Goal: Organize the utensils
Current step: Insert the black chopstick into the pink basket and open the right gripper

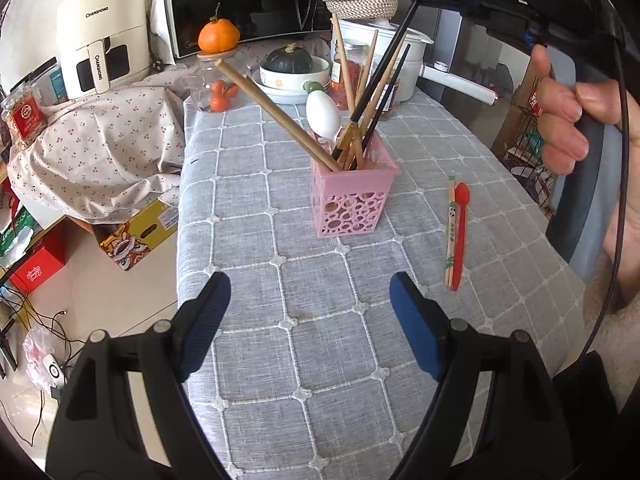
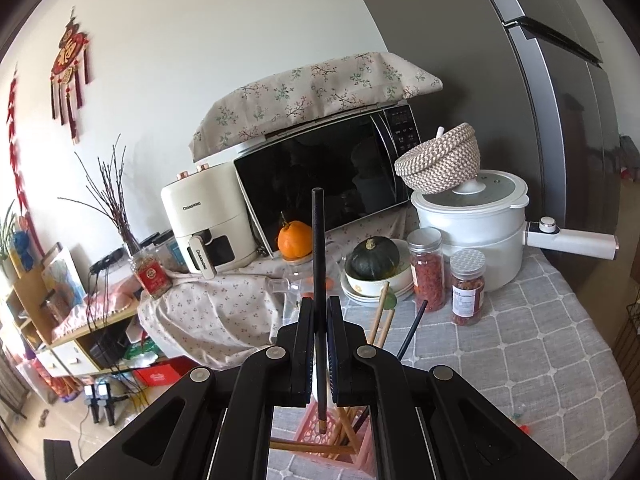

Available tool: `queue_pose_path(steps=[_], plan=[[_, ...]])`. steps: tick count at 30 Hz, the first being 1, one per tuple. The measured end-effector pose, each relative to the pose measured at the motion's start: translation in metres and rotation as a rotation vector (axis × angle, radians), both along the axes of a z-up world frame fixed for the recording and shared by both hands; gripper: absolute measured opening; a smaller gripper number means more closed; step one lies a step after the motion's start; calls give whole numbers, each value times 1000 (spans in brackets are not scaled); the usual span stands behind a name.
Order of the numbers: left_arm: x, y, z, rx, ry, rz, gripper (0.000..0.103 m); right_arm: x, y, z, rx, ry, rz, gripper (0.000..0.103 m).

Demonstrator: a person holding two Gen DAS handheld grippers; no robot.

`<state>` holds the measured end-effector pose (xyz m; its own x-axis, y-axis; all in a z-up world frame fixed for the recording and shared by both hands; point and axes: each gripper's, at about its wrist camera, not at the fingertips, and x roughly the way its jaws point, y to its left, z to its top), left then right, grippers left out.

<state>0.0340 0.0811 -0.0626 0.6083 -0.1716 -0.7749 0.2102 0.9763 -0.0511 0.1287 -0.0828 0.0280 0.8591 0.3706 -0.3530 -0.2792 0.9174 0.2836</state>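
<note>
The left hand-held gripper (image 1: 310, 312) is hovering spread and empty over the desk (image 1: 320, 360). Ahead, the pink holder (image 1: 352, 196) is standing crowded with chopsticks. The right hand-held gripper (image 2: 320, 344) is pinching a black chopstick (image 2: 318, 248) above it; lowering off-line risks jamming against the leaning sticks or tipping the light holder.

The pink holder (image 2: 320, 446) is sitting mostly hidden behind the right gripper (image 2: 319, 344); the black chopstick's (image 2: 318, 248) tip seems to be hovering above it.
</note>
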Motion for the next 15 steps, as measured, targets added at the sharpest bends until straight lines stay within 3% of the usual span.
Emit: queue_pose_path(steps=[12, 15], plan=[[7, 5, -5, 6, 15, 28, 82, 12, 21, -32, -75, 37, 17, 7], [7, 4, -4, 9, 11, 29, 82, 8, 19, -26, -69, 26, 27, 17]])
